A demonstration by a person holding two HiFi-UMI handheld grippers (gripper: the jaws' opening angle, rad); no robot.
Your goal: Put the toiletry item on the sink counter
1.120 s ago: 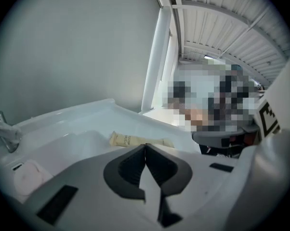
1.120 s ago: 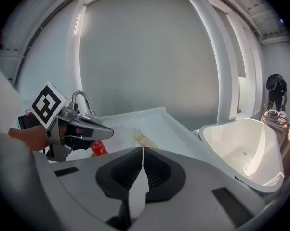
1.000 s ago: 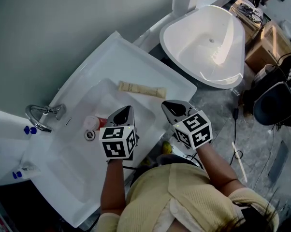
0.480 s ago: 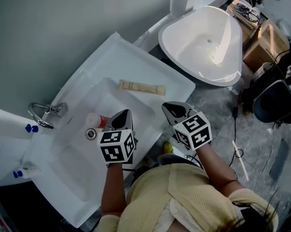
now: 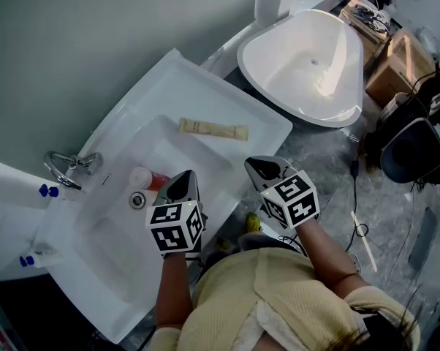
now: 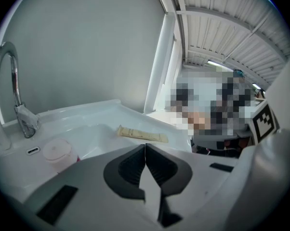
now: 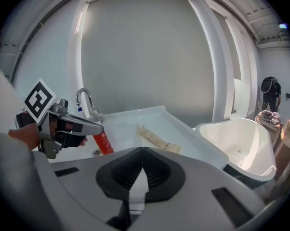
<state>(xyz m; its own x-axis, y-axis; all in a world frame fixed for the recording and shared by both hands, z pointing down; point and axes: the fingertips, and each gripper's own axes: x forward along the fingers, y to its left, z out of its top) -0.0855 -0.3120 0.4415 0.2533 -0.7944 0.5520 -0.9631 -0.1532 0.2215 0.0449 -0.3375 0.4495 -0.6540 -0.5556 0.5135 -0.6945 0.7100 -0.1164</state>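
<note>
L gripper [image 5: 182, 183] drew back toward near rim vs earlier; jaws pressed together, empty. R gripper [image 5: 264, 168] same, closed. Red white-capped plastic bottle [image 5: 148, 179] unmoved in white sink basin [image 5: 110, 238].

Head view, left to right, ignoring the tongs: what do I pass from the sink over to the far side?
Faucet → red bottle → beige tube → white tub → cardboard box.

A beige tube [image 5: 213, 129] lies on the white sink counter [image 5: 205, 86]. A red bottle [image 5: 148, 179] lies in the basin [image 5: 110, 240] beside the drain [image 5: 137, 200], just ahead of the left gripper [image 5: 182, 185].
</note>
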